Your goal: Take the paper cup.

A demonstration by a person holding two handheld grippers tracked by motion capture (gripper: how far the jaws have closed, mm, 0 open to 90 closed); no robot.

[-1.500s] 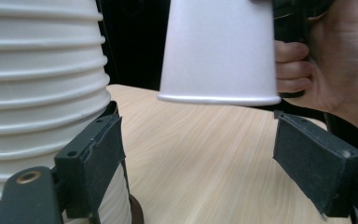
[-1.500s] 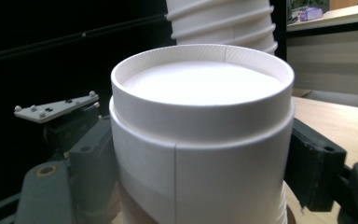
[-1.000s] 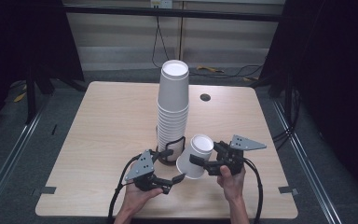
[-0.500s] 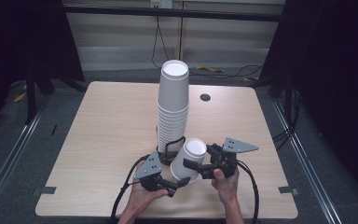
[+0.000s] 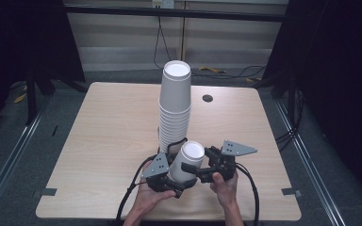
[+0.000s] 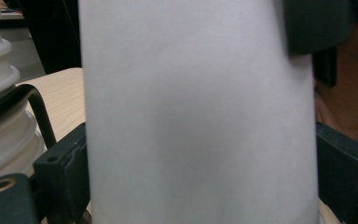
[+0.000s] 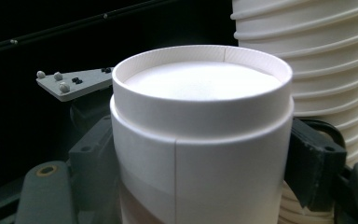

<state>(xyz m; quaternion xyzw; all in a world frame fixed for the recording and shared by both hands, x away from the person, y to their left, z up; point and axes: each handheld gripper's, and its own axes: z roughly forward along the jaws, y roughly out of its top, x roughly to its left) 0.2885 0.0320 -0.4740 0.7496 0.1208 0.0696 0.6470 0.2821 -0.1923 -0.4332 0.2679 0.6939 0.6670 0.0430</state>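
A white paper cup (image 5: 188,160) is held upside down, just above the table's front edge. My right gripper (image 5: 193,167) is shut on the cup's sides (image 7: 200,140), with a pad (image 7: 312,163) pressing its wall. My left gripper (image 5: 178,182) comes in from the left. Its jaws have just been opening and now stand open on either side of the same cup (image 6: 200,116). A tall stack of upturned white cups (image 5: 174,108) rises just behind, close to both grippers.
The light wooden table (image 5: 99,141) has free room to the left and right of the stack. A small dark round spot (image 5: 207,98) lies at the back right. Black cables (image 5: 132,193) trail off the front edge beside the person's hands.
The right gripper has carried the cup a little to the left and set it more upright. The left gripper has closed in, and its jaws now stand around the cup.
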